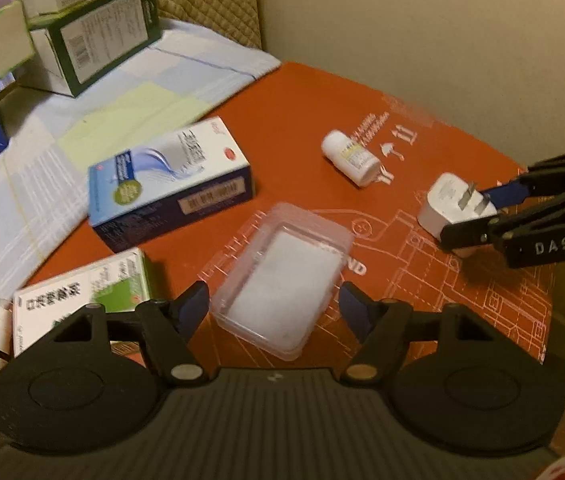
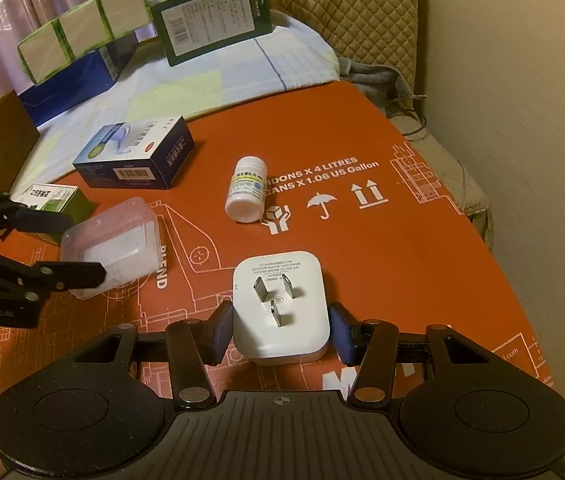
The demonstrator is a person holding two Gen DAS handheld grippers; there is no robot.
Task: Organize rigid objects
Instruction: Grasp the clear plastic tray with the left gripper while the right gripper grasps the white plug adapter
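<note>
Your right gripper [image 2: 280, 330] brackets the white plug adapter [image 2: 281, 308], which lies prongs-up on the orange printed sheet [image 2: 422, 264]. Its blue pads sit at the adapter's two sides, the left one touching or nearly so and the right one showing a thin gap, so you cannot tell from either view whether the grip is firm. In the left wrist view the same adapter [image 1: 454, 208] sits between the right gripper's [image 1: 478, 216] fingers at the sheet's right edge.

Your left gripper [image 1: 272, 304] stands open, its fingers on either side of the near end of the clear plastic box [image 1: 282, 276] without pressing it. The box lies flat on the sheet, a white insert inside. From the right wrist view that box [image 2: 112, 246] lies left of the adapter, the left gripper [image 2: 82, 246] reaching in from the frame's left edge.

A white pill bottle [image 2: 246, 190] lies on its side beyond the adapter. A blue and white carton [image 2: 134, 158] rests at the sheet's far left edge, and a green and white carton [image 2: 58, 198] lies nearer. Behind, on a pale checked cloth [image 2: 186, 80], stand a dark green box [image 2: 214, 18], a blue box [image 2: 74, 80] and a row of green-edged blocks [image 2: 82, 28].
</note>
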